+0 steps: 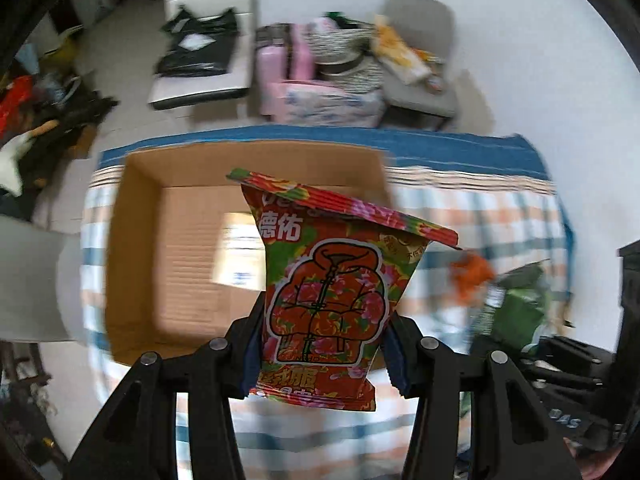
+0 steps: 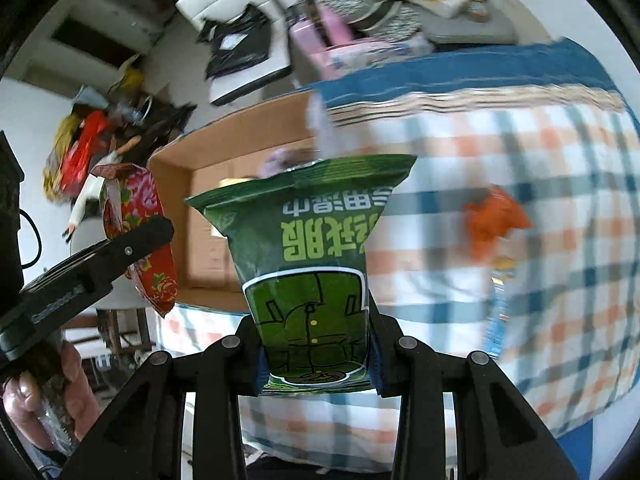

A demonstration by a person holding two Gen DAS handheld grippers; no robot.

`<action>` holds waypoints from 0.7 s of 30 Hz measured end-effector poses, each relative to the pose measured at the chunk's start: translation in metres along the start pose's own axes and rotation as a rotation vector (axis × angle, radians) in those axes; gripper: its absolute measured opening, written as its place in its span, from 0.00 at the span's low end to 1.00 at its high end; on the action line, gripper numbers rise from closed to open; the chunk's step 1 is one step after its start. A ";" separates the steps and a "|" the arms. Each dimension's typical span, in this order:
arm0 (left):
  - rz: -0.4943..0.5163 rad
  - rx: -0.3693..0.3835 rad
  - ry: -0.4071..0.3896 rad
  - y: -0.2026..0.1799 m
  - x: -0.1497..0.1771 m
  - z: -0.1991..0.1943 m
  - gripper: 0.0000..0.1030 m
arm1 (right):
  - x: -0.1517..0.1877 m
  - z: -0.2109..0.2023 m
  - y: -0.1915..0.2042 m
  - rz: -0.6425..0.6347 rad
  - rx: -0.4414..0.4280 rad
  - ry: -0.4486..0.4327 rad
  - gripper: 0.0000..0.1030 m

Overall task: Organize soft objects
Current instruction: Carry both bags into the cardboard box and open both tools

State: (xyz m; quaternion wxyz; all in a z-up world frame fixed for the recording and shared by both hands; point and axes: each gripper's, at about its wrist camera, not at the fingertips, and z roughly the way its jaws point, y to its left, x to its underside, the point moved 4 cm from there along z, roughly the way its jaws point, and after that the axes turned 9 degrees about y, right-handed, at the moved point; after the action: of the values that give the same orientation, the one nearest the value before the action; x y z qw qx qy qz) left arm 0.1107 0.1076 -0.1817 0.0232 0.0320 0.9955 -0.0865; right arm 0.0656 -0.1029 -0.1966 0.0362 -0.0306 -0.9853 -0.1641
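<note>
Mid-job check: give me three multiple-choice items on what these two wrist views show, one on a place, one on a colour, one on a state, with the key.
1. The open cardboard box stands:
A. on the checked cloth
B. on the white chair
C. on the floor

2. The packet in the right gripper is:
A. pink
B. green
C. orange

3. The left gripper is:
A. open and bare
B. shut on the red floral packet
C. shut on a box flap

Key:
1 A, the checked cloth shows around the box.
2 B, the green packet sits between its fingers.
3 B, the fingers press both sides of the red floral packet.
</note>
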 end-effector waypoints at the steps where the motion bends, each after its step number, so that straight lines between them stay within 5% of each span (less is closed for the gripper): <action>1: -0.011 -0.015 0.003 0.012 -0.002 0.005 0.46 | -0.005 0.008 0.013 -0.009 0.003 0.011 0.38; 8: -0.036 -0.122 0.071 0.091 -0.045 0.060 0.46 | -0.030 0.075 0.065 -0.029 0.071 0.095 0.38; 21: 0.106 -0.264 0.224 0.113 -0.106 0.153 0.46 | -0.058 0.170 0.067 0.025 0.198 0.242 0.39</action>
State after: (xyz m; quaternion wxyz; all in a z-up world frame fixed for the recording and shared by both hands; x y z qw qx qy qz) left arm 0.2301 0.1855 -0.3459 -0.0792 0.0907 0.9915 0.0502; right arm 0.1174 0.0131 -0.3401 0.1593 -0.0190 -0.9847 -0.0680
